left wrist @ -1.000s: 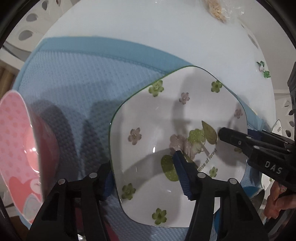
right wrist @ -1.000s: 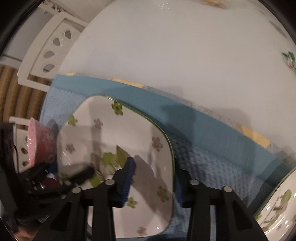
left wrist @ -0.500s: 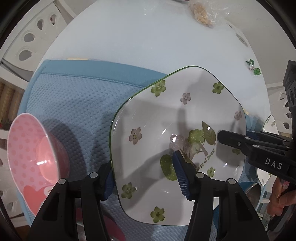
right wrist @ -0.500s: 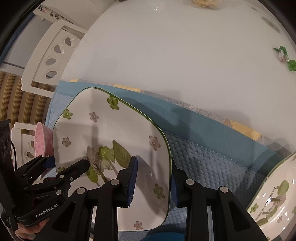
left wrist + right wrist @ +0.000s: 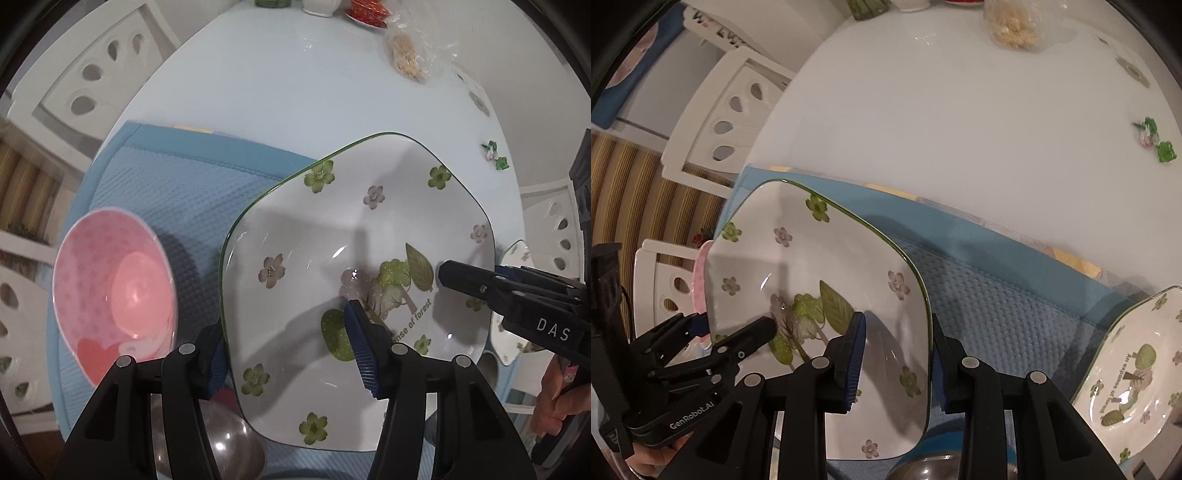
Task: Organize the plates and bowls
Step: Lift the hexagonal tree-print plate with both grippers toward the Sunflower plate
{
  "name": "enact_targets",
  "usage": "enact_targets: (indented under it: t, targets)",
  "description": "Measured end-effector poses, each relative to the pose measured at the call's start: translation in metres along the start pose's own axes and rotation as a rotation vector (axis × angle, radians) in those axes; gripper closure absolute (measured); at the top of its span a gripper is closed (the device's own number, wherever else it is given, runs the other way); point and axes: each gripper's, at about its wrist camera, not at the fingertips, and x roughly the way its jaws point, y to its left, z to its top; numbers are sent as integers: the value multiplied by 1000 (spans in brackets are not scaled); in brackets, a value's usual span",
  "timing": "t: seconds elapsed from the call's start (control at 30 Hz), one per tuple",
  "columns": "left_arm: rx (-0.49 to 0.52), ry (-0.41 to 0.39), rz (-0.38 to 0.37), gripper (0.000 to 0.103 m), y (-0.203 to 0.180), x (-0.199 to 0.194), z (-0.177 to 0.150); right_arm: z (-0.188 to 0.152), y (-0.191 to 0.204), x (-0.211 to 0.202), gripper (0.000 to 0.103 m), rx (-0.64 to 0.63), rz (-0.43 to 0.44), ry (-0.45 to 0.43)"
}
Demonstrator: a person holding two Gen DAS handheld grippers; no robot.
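Both hand-held grippers clamp the flowered plate (image 5: 354, 258) reading "...nse of forest": the left hand-held gripper (image 5: 288, 350) marked "GenRobot.AI", the right hand-held gripper (image 5: 897, 354) marked "DAS".

The far half of the surface (image 5: 295, 92) lies bare and open to pass. On the blue mat (image 5: 166, 192), a pink bowl (image 5: 114, 295) blocks the left side, a second floral plate (image 5: 1134, 373) the right, and a snack bag (image 5: 410, 55) the far edge.
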Motion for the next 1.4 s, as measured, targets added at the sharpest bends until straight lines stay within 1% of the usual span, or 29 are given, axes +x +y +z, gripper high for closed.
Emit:
enact_targets:
  t: [0.07,0.33,0.43,0.63,0.83,0.97,1.13,1.4]
  targets:
    - [-6,-9,0,50,-7,-3,0,-3,7,-8,71,-11,-6,-5]
    - [-26,-43,13,50,-5,-28,-13,-15,28,-26,71,-31,0,-10]
    - [-34,-45,13,50,-3,-34,-21,-22,33,-30,71,-33,17,-9]
    - [-60,-43,14,50,2,-42,-43,-39,47,-30,71,-43,14,6]
    - [-71,-61,15,50,6,-55,-63,-54,62,-34,71,-67,17,10]
    - [-80,-59,1,49,12,-63,-76,-67,75,-39,71,-81,17,6]
    - [-53,-56,-7,49,18,-70,-92,-87,85,-42,71,-74,20,4]
    - [-5,-24,-35,49,28,-71,-123,-130,96,-42,71,-4,17,-5]
